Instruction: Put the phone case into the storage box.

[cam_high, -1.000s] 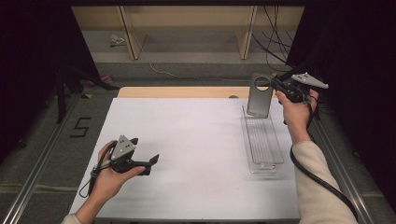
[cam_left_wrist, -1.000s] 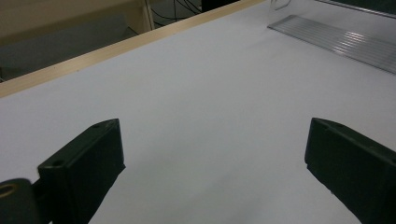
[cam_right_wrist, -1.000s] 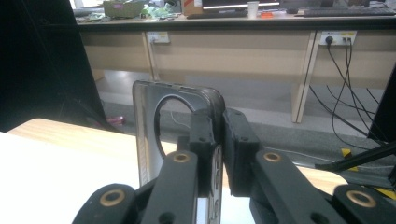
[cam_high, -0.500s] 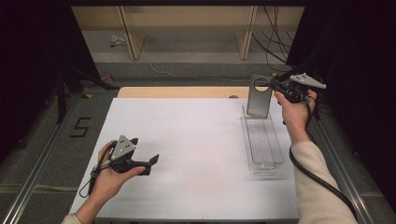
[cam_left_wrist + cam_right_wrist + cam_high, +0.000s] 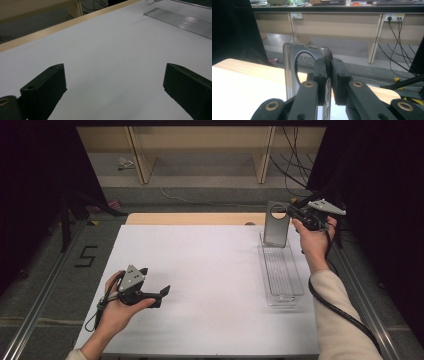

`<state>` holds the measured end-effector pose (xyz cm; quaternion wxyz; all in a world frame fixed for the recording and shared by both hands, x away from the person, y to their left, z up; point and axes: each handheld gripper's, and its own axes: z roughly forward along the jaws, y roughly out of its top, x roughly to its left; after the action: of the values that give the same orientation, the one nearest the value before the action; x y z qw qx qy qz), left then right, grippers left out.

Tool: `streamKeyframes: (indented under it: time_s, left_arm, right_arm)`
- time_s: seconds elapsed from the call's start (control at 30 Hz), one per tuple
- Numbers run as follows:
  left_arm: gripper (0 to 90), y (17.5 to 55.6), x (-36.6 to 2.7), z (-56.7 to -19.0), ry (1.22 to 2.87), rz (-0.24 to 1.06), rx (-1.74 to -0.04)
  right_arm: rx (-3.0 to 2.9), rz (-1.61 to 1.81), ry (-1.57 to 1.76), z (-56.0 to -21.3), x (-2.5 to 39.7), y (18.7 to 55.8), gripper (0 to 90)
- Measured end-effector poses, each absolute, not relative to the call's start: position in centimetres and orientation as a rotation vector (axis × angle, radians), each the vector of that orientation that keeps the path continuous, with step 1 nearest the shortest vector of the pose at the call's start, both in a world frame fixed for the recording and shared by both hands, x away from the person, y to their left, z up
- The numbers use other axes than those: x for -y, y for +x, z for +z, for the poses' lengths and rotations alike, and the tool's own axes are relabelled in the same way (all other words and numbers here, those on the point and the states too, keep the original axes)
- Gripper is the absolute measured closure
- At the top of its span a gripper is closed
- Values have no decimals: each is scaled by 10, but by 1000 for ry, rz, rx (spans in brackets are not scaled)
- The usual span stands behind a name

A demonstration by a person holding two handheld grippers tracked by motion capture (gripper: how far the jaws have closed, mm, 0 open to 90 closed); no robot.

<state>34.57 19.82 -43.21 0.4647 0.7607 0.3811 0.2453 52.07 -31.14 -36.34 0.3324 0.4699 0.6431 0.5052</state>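
From the high view, we see the right gripper (image 5: pixel 294 213) pinching the top edge of a clear phone case (image 5: pixel 276 224), the kind with a round hole near the top. We hold the case upright at the far end of a clear tray (image 5: pixel 281 270) that lies on the right side of the white table (image 5: pixel 210 270). We cannot tell if the bottom of the case touches the tray. The left gripper (image 5: pixel 162 293) rests in our other hand near the front left, well apart from the case, and it holds nothing. In the left gripper view, the jaws stand wide apart over the bare table, and the ribbed tray (image 5: pixel 180 21) lies far off at the top right. In the right gripper view, the jaws are clenched tight on the thin edge of the phone case (image 5: pixel 294 72). We think the case could slip or twist, because the grip is only on a small bit of a smooth edge. It could also bump the tray wall and tip over. Nothing else stands in the way on the table. Cables (image 5: pixel 394 37) hang far behind it.
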Motion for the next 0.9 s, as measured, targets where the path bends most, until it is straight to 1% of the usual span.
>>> streamKeyframes:
  time_s: [0.9]
  left_arm:
    - [40, 346, -198, -432, 1868, 601, -936]
  right_arm:
    - [-1704, 1303, 1234, -373, 312, 525, 834]
